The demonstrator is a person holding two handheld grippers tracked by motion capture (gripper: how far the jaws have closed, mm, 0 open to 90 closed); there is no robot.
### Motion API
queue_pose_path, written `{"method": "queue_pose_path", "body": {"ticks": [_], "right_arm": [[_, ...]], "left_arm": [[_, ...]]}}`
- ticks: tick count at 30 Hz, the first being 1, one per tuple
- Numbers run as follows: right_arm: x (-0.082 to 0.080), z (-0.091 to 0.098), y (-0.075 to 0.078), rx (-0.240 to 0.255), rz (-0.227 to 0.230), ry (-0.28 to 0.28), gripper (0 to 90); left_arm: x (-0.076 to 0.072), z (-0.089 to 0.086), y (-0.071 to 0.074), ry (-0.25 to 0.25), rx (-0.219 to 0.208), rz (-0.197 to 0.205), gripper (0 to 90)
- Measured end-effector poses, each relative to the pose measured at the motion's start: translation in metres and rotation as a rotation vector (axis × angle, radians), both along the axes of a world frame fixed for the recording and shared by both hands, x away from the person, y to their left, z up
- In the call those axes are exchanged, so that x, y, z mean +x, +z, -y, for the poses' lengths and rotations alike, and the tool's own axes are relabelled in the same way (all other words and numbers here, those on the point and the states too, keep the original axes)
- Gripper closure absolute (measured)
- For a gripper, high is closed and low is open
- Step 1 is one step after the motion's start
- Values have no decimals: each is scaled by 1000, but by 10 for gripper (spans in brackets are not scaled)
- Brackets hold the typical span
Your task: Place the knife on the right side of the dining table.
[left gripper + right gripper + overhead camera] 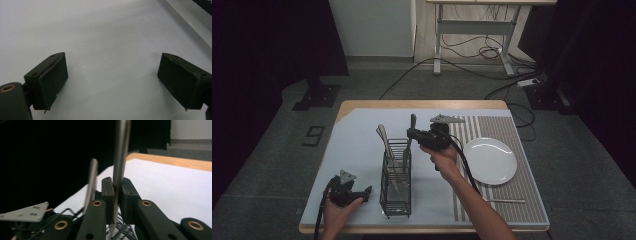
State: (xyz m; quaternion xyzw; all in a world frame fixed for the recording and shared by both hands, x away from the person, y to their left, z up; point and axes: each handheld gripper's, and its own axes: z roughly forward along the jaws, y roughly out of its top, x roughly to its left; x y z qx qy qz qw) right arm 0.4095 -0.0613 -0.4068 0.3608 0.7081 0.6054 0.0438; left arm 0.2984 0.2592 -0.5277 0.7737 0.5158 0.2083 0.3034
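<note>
While the right gripper (116,195) clamps a piece of cutlery (120,152) above the wire cutlery rack (395,182), the scene reads so:

Held thing: the piece of cutlery, a slim metal handle standing nearly upright, its lower end at the rack's top; whether knife or fork, cannot tell.
Right tongs: pressed together on that handle, pads on either side of it.
Left tongs: the left gripper (112,82) rests low over the pale mat (357,150) near the table's front edge, jaws wide apart, nothing between them.
Neighbours: other utensils (384,140) lean in the rack; a white plate (490,161) sits to the right on the striped placemat (507,200).
Handling: likely stiff, light and smooth, so it may slip or swivel between the pads.
Grip point: mid-handle looks best for keeping it upright.
</note>
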Motion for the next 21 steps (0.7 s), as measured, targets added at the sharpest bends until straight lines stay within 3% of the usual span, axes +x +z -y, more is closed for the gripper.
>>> {"method": "queue_pose_path", "body": {"ticks": [2, 3, 5, 9, 18, 19, 21], "right_arm": [[-2, 1, 1, 0, 12, 0, 834], [-8, 3, 5, -15, 47, -6, 835], [-13, 7, 9, -7, 72, -7, 835], [-24, 23, 22, 55, 117, -21, 836], [-43, 53, 40, 166, 167, -55, 836], [-47, 63, 45, 197, 181, -66, 837], [-49, 66, 47, 207, 185, -67, 837]], "left_arm": [[0, 0, 0, 1, -1, -1, 89], [0, 0, 0, 0, 0, 0, 89], [0, 0, 0, 1, -1, 2, 89], [0, 0, 0, 1, 0, 2, 89], [0, 0, 0, 1, 0, 1, 90], [0, 0, 0, 1, 0, 1, 89], [0, 0, 0, 1, 0, 1, 90]]}}
